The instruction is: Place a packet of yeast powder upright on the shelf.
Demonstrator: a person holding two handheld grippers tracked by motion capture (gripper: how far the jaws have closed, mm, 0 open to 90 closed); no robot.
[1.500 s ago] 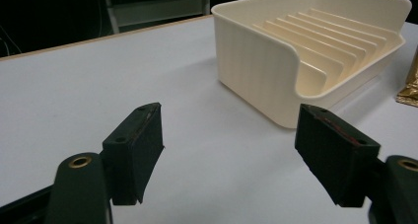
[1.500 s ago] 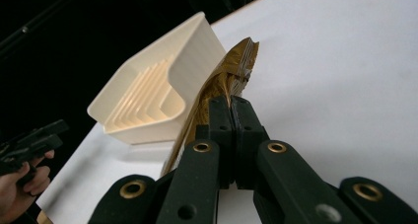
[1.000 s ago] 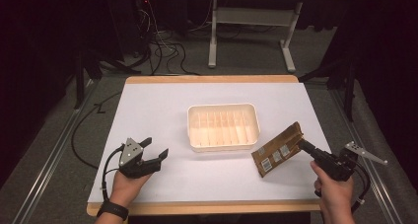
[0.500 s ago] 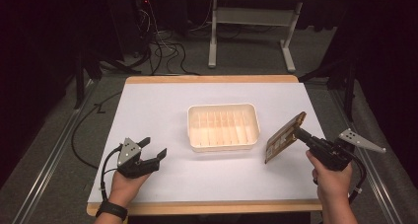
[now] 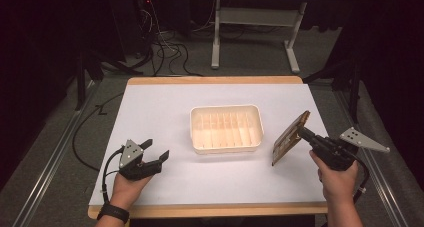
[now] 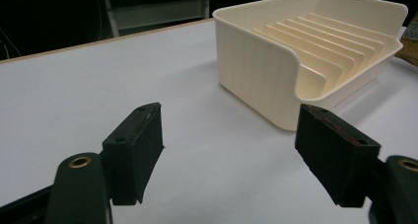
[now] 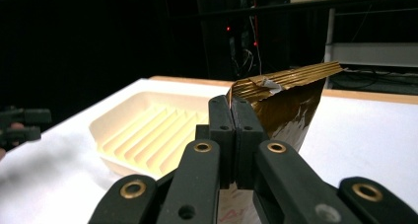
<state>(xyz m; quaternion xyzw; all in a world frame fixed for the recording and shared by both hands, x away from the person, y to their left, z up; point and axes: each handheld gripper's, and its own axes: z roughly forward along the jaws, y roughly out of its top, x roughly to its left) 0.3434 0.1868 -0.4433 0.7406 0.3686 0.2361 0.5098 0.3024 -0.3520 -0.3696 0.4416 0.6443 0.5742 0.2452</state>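
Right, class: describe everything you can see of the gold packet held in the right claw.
The gold packet is a flat, shiny foil pouch, bronze-brown, with a ribbed sealed strip along its top edge and pale printed labels on one face. It is lifted off the white table and tilted up, just right of the cream tray and apart from it. The right claw is shut on one edge; nothing else touches it.

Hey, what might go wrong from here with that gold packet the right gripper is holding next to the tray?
1. The right gripper pinches the gold packet by one thin edge only, so it may twist or slip out.
2. The packet hangs tilted just beside the cream tray; its lower corner might catch the rim and shove the tray.
3. The left gripper rests open, away from the tray, so nothing steadies it.
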